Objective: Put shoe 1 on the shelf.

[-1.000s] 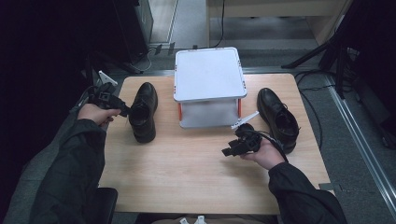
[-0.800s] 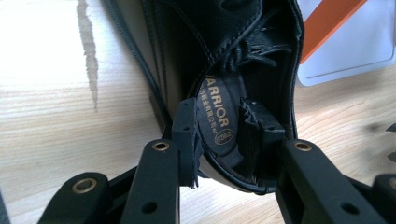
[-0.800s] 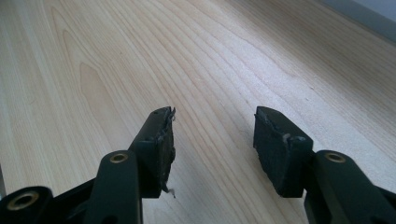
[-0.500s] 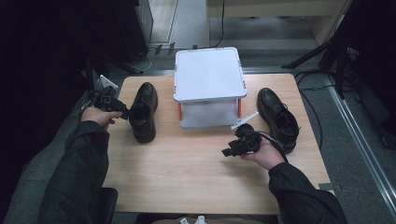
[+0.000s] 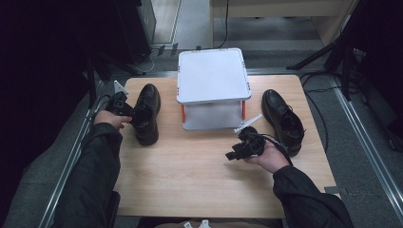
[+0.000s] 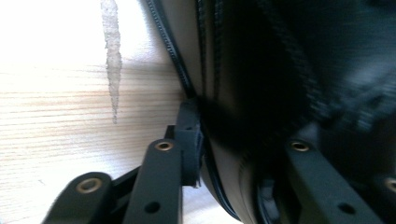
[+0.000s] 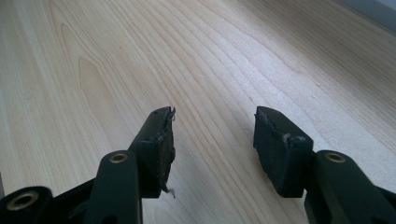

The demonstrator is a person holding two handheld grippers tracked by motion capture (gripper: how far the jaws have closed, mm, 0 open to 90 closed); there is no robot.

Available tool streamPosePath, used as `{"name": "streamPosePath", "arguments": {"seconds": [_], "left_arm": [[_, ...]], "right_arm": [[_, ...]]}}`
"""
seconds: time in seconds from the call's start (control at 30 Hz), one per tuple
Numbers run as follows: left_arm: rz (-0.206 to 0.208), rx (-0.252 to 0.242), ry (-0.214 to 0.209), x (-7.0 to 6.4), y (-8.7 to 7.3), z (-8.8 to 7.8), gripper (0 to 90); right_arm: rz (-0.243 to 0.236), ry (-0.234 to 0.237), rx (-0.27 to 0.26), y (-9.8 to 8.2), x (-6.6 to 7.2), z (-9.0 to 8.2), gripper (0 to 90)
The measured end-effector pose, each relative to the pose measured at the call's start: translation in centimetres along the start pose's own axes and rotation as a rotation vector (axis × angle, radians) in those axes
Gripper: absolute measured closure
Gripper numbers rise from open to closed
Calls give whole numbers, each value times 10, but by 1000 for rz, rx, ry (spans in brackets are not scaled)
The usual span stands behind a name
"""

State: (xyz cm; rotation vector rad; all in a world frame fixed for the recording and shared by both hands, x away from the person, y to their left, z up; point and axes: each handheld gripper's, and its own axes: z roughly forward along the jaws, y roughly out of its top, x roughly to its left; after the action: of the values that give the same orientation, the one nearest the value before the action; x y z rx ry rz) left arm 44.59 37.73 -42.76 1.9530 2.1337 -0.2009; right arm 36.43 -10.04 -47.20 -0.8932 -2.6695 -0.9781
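A black leather shoe (image 5: 146, 114) stands on the left of the wooden table (image 5: 190, 175), and its mate (image 5: 283, 121) stands on the right. My left gripper (image 5: 124, 110) is at the left shoe's side. In the left gripper view the shoe's side wall (image 6: 261, 70) sits between the jaws of my left gripper (image 6: 233, 154), which have just been closing. One pad (image 6: 191, 140) touches the outer leather and the other jaw is inside the dark opening. My right gripper (image 5: 234, 154) hovers low over bare wood left of the right shoe, its jaws (image 7: 212, 135) open with nothing between them.
A grey-lidded box with red clasps (image 5: 213, 76) stands at the back middle of the table, between the two shoes. Bare wood stretches across the table's front half. Cables and dark stands lie on the floor around the table.
My left hand has sunk and come in against the left shoe's side. The right hand and both shoes have kept still.
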Motion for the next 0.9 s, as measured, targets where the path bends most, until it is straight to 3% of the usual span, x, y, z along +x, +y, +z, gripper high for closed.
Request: {"name": "streamPosePath", "arguments": {"seconds": [0.13, 0.43, 0.57, 0.9], "left_arm": [[-33, 6, -31, 5, 1, -2, 753], [-72, -7, -58, 11, 0, -10, 820], [-108, -19, -87, 13, 0, -18, 827], [-127, -51, -101, 12, 4, -48, 828]], "right_arm": [[3, -1, -2, 0, 0, -1, 485], [10, -1, -3, 0, -1, -1, 485], [9, -1, -9, 0, -2, -2, 485], [9, 0, -10, 0, -2, -2, 486]]}}
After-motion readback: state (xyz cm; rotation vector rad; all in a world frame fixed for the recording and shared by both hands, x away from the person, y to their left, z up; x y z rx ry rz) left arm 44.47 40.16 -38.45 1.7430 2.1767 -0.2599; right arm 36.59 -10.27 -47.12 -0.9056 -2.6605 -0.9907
